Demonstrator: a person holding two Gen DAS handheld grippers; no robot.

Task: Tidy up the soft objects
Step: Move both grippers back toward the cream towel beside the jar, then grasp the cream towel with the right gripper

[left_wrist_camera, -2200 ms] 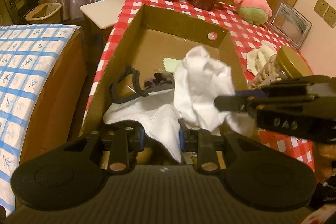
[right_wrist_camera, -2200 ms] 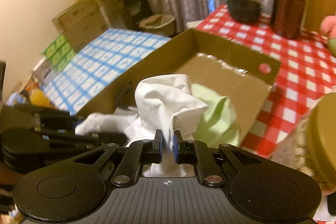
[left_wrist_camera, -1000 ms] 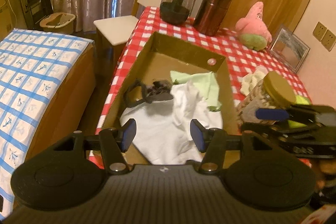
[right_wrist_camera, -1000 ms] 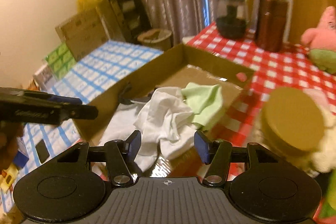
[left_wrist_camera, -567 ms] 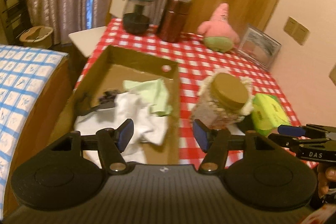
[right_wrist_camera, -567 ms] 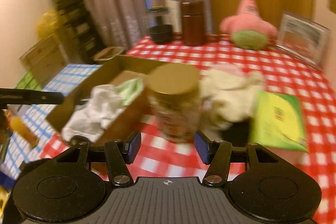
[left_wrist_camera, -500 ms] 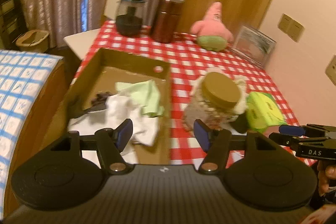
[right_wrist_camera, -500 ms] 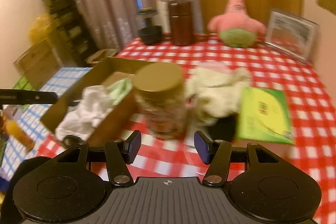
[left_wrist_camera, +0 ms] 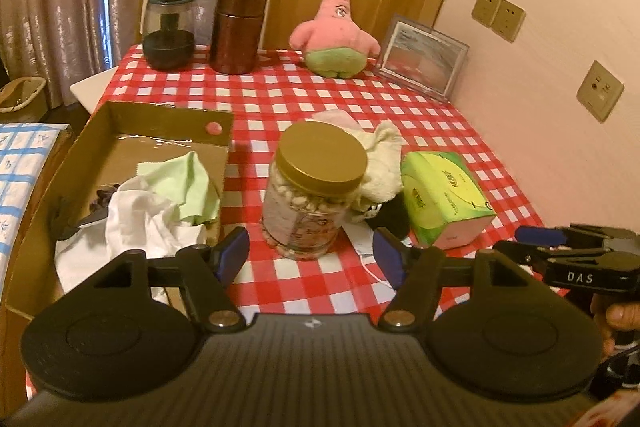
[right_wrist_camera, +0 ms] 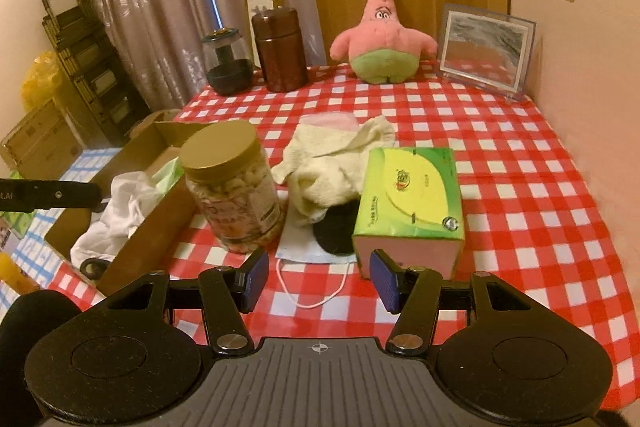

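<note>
Both grippers, left (left_wrist_camera: 310, 253) and right (right_wrist_camera: 316, 285), have withdrawn from the box (left_wrist_camera: 120, 115), jaws apart; pinch the limp, light towel (right_wrist_camera: 332, 163) at a raised fold.

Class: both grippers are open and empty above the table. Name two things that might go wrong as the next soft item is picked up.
1. The cream towel lies against the jar and the tissue box; pulling it may tip the jar.
2. The face mask lies under a black item; the right gripper may drag both.
</note>
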